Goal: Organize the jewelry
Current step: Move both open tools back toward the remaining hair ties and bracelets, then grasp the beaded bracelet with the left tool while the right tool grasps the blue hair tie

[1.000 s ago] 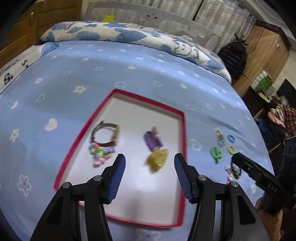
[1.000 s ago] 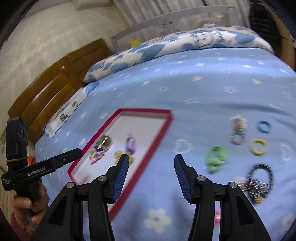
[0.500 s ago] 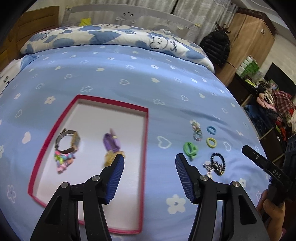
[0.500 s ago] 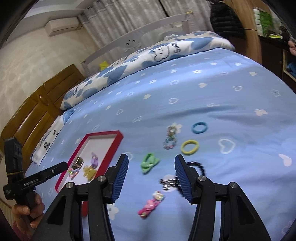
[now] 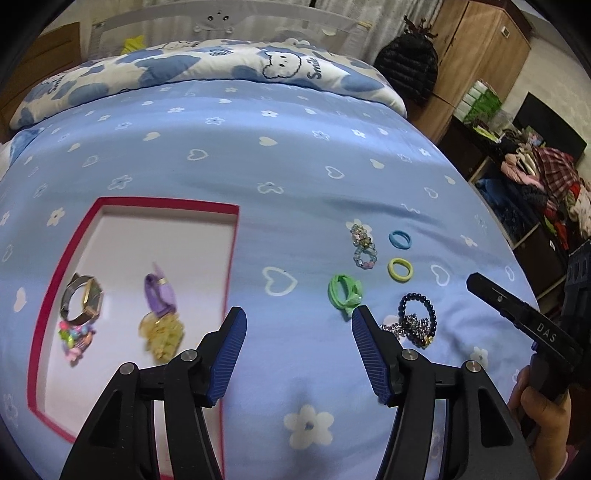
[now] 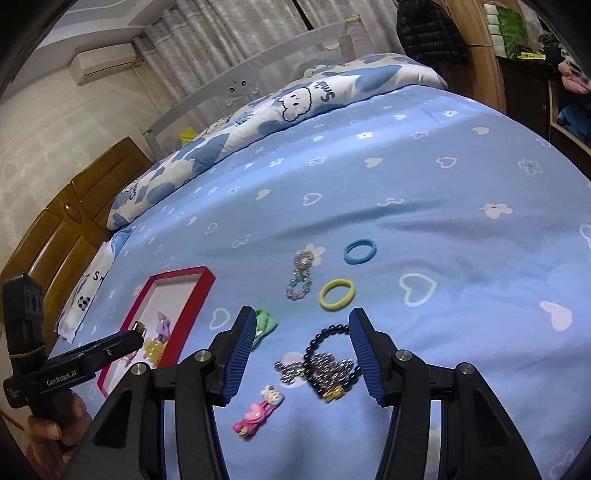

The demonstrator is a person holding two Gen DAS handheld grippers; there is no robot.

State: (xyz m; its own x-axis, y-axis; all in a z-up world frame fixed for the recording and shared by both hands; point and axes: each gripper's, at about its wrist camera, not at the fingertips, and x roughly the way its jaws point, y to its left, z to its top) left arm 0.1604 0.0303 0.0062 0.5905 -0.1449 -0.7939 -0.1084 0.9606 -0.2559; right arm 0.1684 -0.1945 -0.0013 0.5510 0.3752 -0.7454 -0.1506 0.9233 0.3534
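A red-rimmed white tray [image 5: 229,258] lies on the blue bedspread and holds a watch-like bracelet [image 5: 83,299], a purple hair tie [image 5: 159,295], a yellow clip [image 5: 162,334] and a colourful bead piece [image 5: 74,338]. Loose on the bedspread to its right lie a green hair tie [image 5: 345,293], a beaded bracelet [image 5: 364,247], a blue ring [image 5: 399,240], a yellow ring [image 5: 400,269] and a black bead bracelet [image 6: 328,360]. A pink clip [image 6: 258,410] lies nearest. My left gripper [image 5: 299,350] is open and empty between tray and loose pieces. My right gripper [image 6: 301,354] is open and empty over the black bracelet.
A cloud-print duvet [image 5: 221,70] and a bed rail [image 5: 236,22] lie at the far end. A wooden headboard [image 6: 62,221] is on the left. A wardrobe [image 5: 480,55] and cluttered shelves [image 5: 535,177] stand off the right edge.
Both grippers have swung right, away from the tray toward the loose jewelry. The right gripper now hangs over the black bead bracelet. Both stay open and empty.
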